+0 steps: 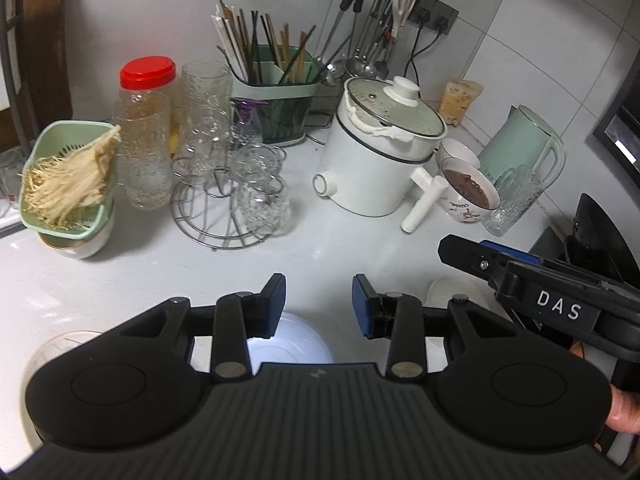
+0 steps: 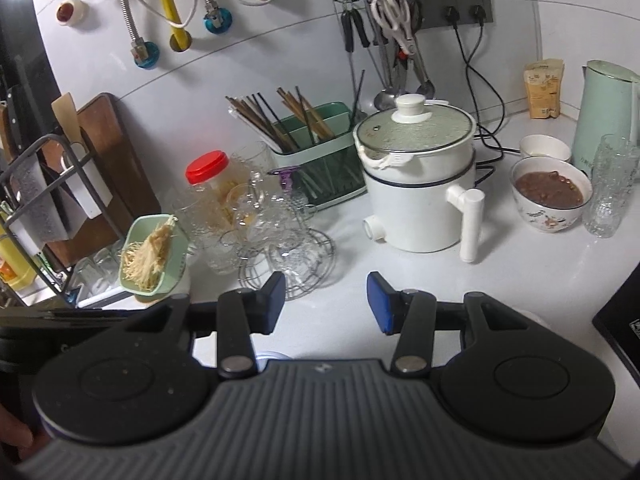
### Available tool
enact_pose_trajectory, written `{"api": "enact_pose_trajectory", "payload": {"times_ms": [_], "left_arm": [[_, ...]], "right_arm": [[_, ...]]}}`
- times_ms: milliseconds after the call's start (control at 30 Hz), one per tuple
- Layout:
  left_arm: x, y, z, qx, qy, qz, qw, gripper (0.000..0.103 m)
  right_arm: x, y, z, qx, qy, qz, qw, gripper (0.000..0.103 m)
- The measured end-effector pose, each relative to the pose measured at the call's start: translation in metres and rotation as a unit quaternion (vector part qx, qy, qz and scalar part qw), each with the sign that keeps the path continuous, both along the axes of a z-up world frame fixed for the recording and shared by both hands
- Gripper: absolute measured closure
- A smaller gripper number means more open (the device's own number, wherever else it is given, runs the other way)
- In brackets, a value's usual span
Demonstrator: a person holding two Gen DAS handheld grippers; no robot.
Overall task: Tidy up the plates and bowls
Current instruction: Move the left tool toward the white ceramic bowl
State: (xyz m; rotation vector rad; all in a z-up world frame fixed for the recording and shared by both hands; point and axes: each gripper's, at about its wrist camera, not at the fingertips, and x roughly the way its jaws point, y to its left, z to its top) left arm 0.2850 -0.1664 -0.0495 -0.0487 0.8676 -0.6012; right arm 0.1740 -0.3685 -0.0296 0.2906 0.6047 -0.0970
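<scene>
Both tongs [image 1: 319, 306] [image 2: 326, 304] agape above counter [image 1: 344, 248]

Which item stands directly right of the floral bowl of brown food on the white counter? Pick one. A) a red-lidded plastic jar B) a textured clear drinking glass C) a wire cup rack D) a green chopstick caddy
B: in the right wrist view the textured clear drinking glass stands just right of the floral bowl of brown food, in front of the mint-green kettle.
</scene>
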Motion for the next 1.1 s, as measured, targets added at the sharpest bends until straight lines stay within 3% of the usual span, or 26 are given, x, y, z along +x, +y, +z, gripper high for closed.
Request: {"api": "enact_pose_trajectory", "payload": {"times_ms": [633,800,967,1100], "left_arm": [[-0.023,-0.061,-0.02,0.003,-0.005,-0.038,0.9993,0.058],[-0.023,-0.08,-0.027,0.021,-0.027,-0.053,0.998,0.052],[-0.02,-0.105,-0.038,0.045,-0.022,-0.083,0.9953,0.042],[-0.016,-0.123,-0.049,0.05,-0.011,-0.106,0.9931,0.041]], "right_arm": [[-0.024,-0.055,-0.02,-0.003,0.008,-0.043,0.999,0.054],[-0.031,-0.066,-0.031,-0.016,0.014,-0.069,0.997,0.054],[-0.033,-0.081,-0.051,-0.029,0.031,-0.107,0.993,0.054],[-0.035,-0.093,-0.065,-0.036,0.042,-0.126,0.99,0.055]]}}
